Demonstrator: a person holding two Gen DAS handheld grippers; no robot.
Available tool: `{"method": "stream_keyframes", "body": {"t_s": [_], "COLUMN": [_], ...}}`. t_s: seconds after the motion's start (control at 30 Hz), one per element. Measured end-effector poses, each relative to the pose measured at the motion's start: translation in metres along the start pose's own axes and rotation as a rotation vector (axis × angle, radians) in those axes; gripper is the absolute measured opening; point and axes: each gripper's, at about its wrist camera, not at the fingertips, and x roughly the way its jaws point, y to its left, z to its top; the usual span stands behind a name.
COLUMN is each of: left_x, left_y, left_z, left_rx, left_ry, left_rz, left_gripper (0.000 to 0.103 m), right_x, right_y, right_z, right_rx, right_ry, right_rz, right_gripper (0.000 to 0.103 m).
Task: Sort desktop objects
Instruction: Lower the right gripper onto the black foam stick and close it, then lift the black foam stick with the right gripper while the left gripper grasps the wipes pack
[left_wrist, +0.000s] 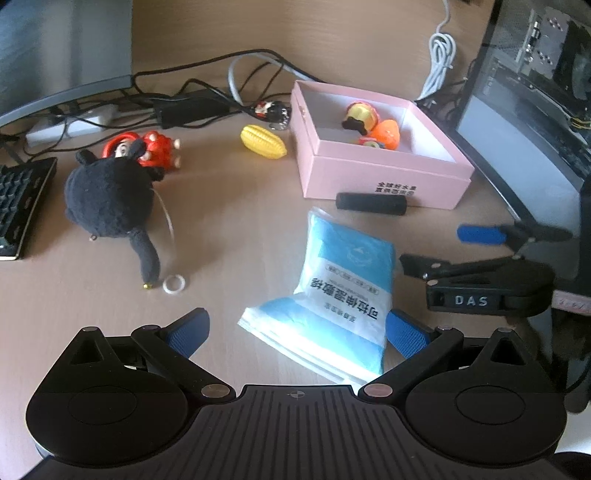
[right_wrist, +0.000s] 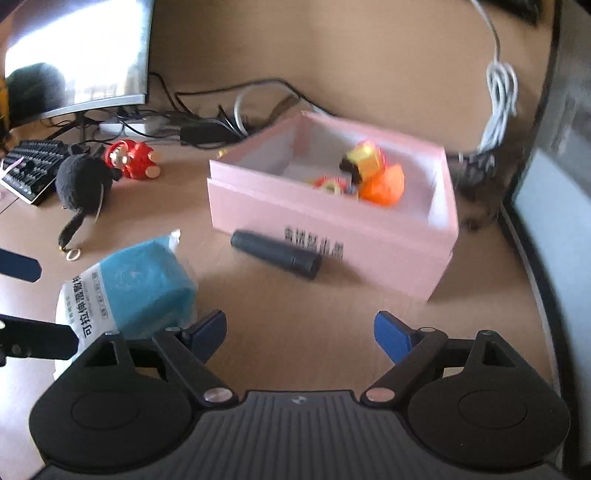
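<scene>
The black tube (right_wrist: 275, 254) lies on the desk straight ahead of the right gripper (right_wrist: 300, 334), just in front of the pink box (right_wrist: 332, 236) and close against its near wall. Its long axis runs crosswise to the gripper's line, slanting a little so that the right end sits nearer. Both jaws of the right gripper are spread wide with nothing between them, and the tube is still apart from them, further out along the desk.

The left gripper (left_wrist: 295, 332) is also spread; the blue packet (left_wrist: 332, 295) lies between its fingers, but whether the right pad touches it I cannot tell. From that side the tube is farther off, beyond the packet.

I judge the right hand nearer and better lined up. A grip across the tube's middle looks right, though the box wall leaves little room behind it.

Left of both grippers lie a black plush toy (left_wrist: 107, 199), a red doll (left_wrist: 147, 149) and a yellow toy (left_wrist: 263, 142).
</scene>
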Motion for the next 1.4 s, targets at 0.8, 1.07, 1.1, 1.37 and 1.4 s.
{"method": "stream_keyframes", "body": {"t_s": [0.8, 1.07, 1.1, 1.37, 1.4], "left_x": [-0.013, 0.016, 0.02, 0.015, 0.012], "left_y": [0.015, -0.021, -0.026, -0.033, -0.029], "left_z": [-0.014, 0.001, 0.001, -0.002, -0.003], "left_rx": [-0.02, 0.081, 0.091, 0.109, 0.096], "left_ry": [0.012, 0.008, 0.022, 0.028, 0.026], "left_rz": [0.004, -0.047, -0.056, -0.063, -0.051], "left_gripper": [0.103, 0.103, 0.103, 0.103, 0.103], "right_x": [0.051, 0.004, -0.001, -0.006, -0.002], "right_y": [0.017, -0.025, -0.027, -0.029, -0.024], "right_z": [0.043, 0.001, -0.002, 0.006, 0.01], "right_rx": [0.189, 0.182, 0.174, 0.132, 0.116], "right_ry": [0.048, 0.076, 0.07, 0.002, -0.003], "right_rz": [-0.031, 0.007, -0.001, 0.025, 0.037], "right_gripper": [0.034, 0.034, 0.035, 0.036, 0.036]}}
